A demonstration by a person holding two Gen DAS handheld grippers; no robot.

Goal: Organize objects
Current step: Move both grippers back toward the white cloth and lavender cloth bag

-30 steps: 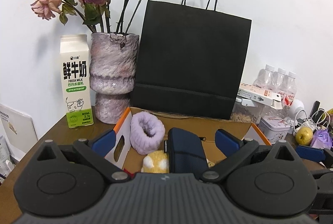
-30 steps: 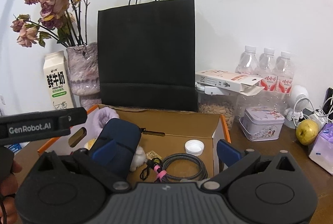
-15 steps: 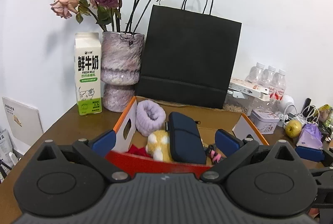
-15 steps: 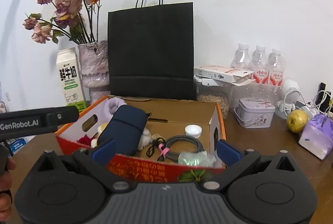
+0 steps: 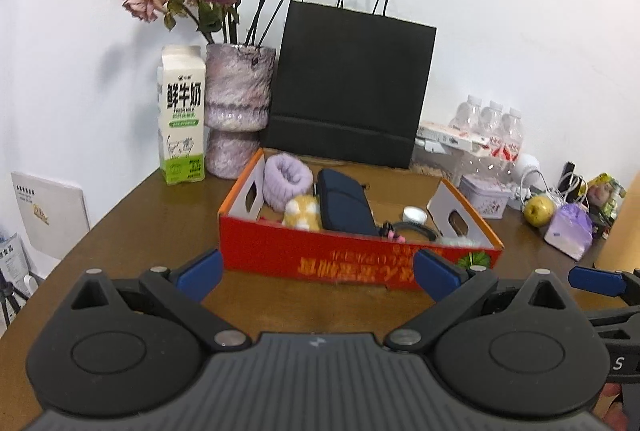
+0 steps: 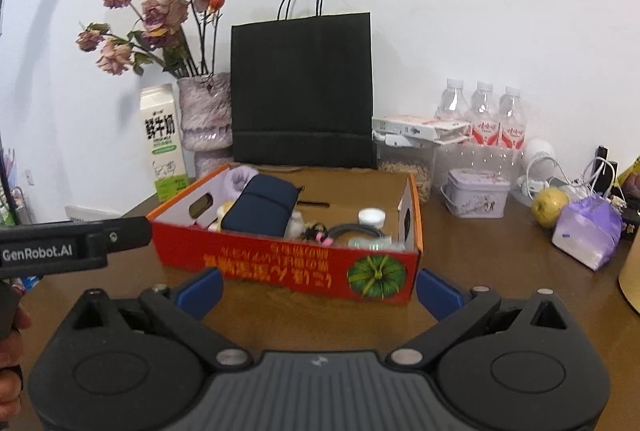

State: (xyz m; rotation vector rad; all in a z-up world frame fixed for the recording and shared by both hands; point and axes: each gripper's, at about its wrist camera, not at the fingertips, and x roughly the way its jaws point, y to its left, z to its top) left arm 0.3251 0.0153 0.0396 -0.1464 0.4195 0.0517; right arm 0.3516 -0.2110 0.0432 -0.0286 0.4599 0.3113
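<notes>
A red and orange cardboard box (image 5: 352, 259) (image 6: 280, 267) sits on the brown table. Inside it lie a navy pouch (image 5: 344, 203) (image 6: 260, 211), a lilac fuzzy band (image 5: 286, 177), a yellow plush toy (image 5: 302, 215), a coiled black cable (image 6: 352, 231) and a white cap (image 6: 371, 217). My left gripper (image 5: 316, 273) is open and empty, a short way in front of the box. My right gripper (image 6: 318, 285) is open too, with nothing between its fingers, facing the box's front wall.
Behind the box stand a black paper bag (image 5: 348, 87), a vase of dried roses (image 5: 236, 115) and a milk carton (image 5: 182, 115). To the right are water bottles (image 6: 484, 119), a tin (image 6: 476, 193), an apple (image 6: 554, 207) and a purple pack (image 6: 588, 235).
Both grippers have pulled back and up from over the box, so the whole box now shows in front of them. Both stay open and empty.
</notes>
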